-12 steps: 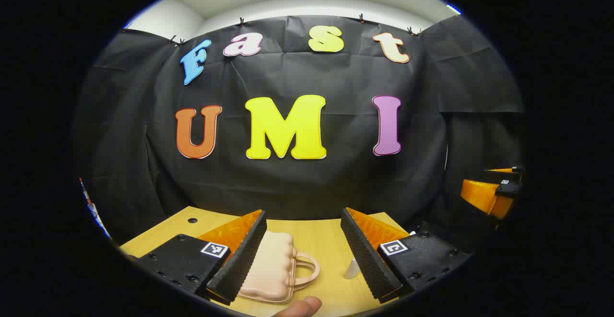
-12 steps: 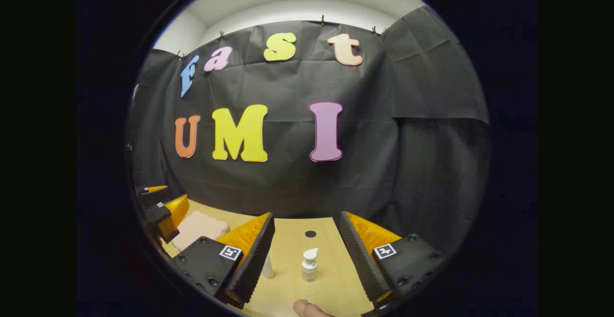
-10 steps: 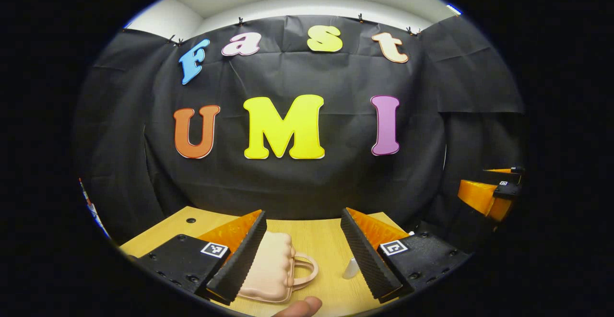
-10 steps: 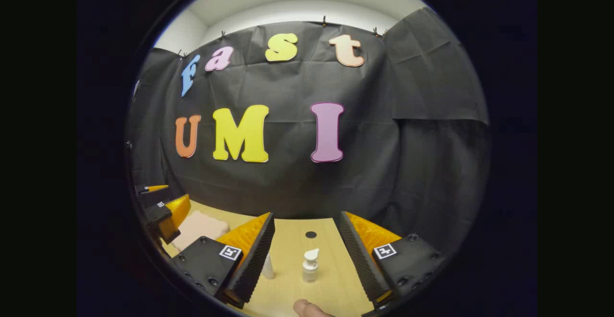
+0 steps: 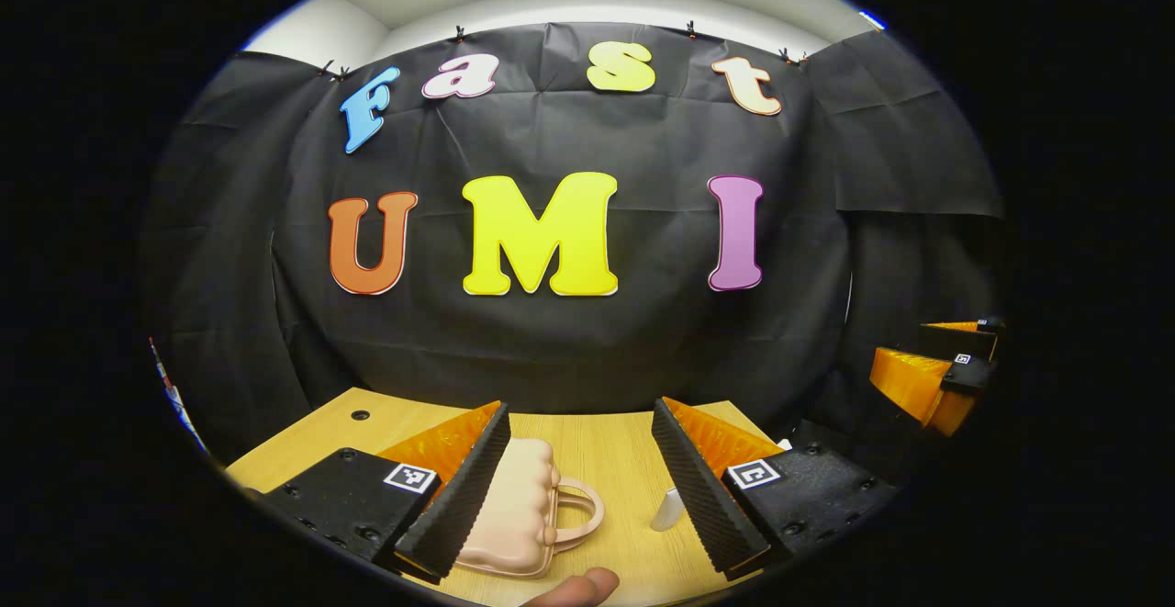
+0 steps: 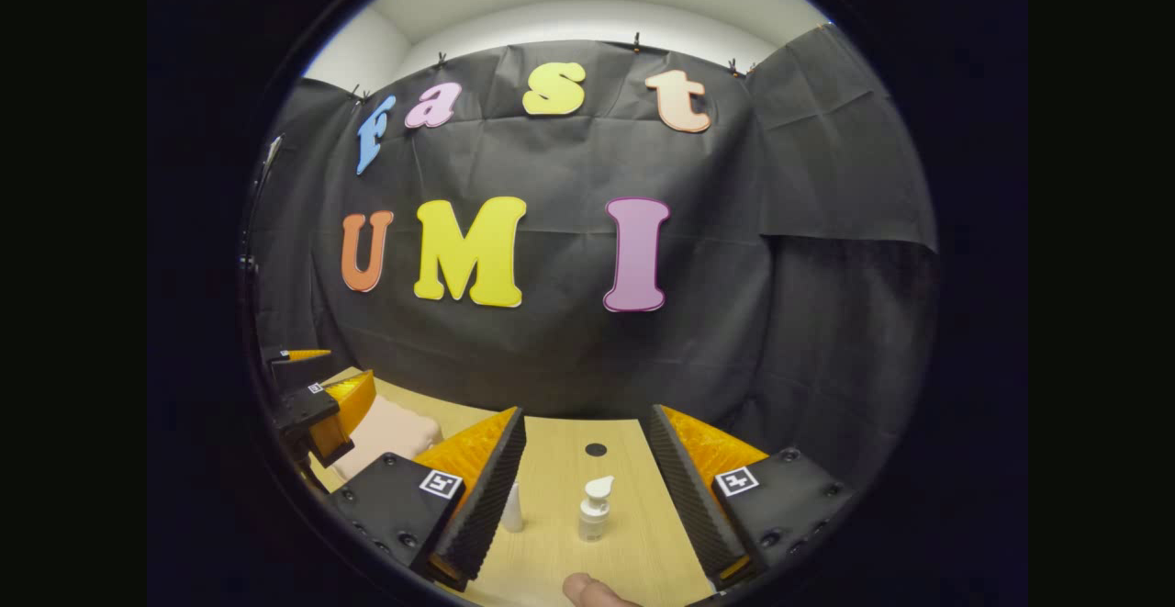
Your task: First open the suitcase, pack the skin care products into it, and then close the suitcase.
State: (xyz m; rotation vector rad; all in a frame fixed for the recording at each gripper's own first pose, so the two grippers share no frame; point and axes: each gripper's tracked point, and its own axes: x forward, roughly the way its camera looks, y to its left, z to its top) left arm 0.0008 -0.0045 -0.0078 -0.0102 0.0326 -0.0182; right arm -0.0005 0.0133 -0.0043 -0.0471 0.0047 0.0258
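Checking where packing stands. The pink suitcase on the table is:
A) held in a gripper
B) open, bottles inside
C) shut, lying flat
C: the pink suitcase lies flat and closed on the table, and the pump bottle stands outside it.

Both tongs have tipped slightly downward; the suitcase [image 5: 514,511] shows more.

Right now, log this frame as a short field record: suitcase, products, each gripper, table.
suitcase: pink suitcase lying flat, closed, handle toward the bottles
products: pump bottle upright; small white bottle beside it, partly hidden by a finger
left gripper: left gripper open, above the suitcase, touching nothing
right gripper: right gripper open, pump bottle ahead between its fingers, not gripped
table: wooden table
task stage: suitcase not yet opened
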